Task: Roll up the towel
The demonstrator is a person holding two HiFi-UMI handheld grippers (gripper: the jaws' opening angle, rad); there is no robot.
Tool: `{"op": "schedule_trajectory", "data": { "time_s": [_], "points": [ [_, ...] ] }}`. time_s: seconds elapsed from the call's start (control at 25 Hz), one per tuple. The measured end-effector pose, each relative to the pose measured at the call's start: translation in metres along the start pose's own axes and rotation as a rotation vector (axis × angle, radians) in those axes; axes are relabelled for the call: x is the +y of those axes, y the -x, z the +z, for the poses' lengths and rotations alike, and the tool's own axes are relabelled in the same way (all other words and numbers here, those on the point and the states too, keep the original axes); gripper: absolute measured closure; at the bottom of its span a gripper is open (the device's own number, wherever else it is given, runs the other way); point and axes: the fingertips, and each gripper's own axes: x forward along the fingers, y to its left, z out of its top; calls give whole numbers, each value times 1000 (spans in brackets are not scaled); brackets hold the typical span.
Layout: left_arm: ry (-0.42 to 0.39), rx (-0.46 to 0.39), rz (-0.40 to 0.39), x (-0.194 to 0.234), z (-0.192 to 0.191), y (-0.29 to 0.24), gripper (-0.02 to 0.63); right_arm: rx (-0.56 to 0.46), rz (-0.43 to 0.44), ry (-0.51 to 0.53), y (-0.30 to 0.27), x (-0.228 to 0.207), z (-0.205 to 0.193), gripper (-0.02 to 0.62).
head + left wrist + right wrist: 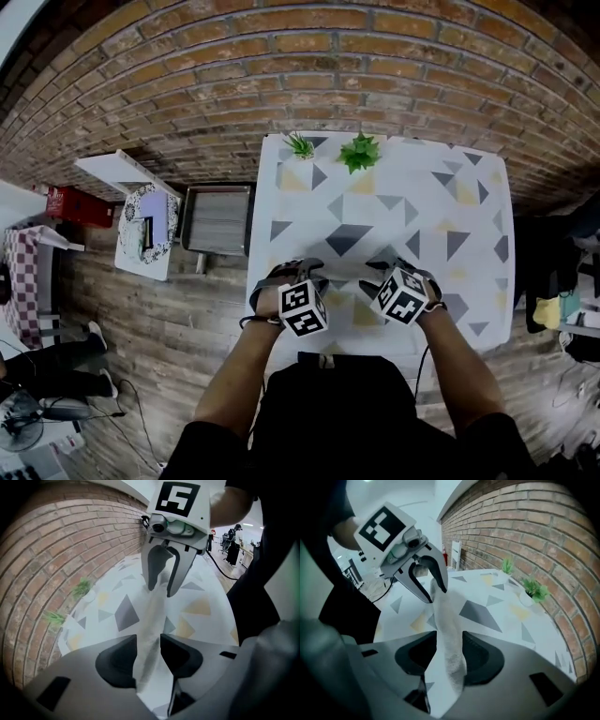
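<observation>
Long white terry towel (154, 609), bunched into a narrow band, is stretched over the white triangle-patterned surface (422, 187) between left gripper (148, 641) and right gripper (450, 637), fingers of both clamped on it; compact roll looks unfinished.

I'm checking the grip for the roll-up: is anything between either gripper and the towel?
Nothing visible. The towel is stretched from the left gripper to the right gripper and sits in the jaws of each, with nothing else between them. The two small plants stand apart at the far edge of the table.
</observation>
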Motion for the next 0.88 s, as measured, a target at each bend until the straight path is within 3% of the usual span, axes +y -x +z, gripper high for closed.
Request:
{"op": "schedule_trajectory", "data": {
  "time_s": [0.16,0.36,0.56,0.88],
  "points": [
    [41,-60,63,-1,-12,32,436,-142,-113,-181,35,1,3,420],
    [181,-211,103,-17,-24,79,437,-306,-304,-424,79,20,-2,462],
    [272,-333,91,-51,-32,117,450,-428,-310,-620,103,78,2,494],
    [452,-541,20,-96,-20,162,480,-516,-368,-700,145,125,-4,572]
  ]
}}
